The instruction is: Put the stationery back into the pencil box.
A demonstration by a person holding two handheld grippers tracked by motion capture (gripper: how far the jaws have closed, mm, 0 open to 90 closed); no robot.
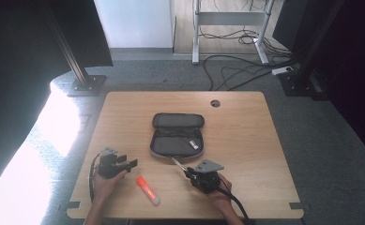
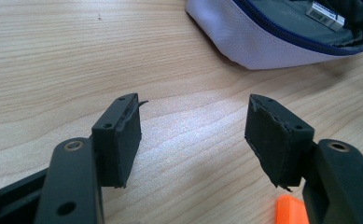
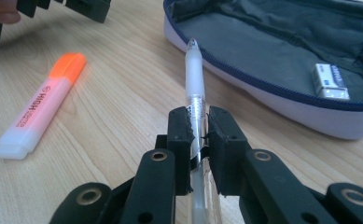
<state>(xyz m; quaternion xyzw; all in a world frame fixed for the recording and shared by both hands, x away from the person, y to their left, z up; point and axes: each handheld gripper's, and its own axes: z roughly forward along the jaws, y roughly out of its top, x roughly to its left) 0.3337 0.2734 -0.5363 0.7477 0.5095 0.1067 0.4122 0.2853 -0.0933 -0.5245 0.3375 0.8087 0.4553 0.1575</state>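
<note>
My right claw (image 3: 198, 128) pinches the clear pen (image 3: 194, 79); I should lift its tip over the open pencil case's (image 3: 263, 91) near rim, then release.

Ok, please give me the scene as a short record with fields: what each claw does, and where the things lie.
left claw: open, nothing between the jaws, above the bare table
right claw: shut on the pen, tip towards the pencil case
pencil case: open, lying flat in the middle of the table
eraser: inside the pencil case
highlighter: orange, on the table between the two claws
</note>
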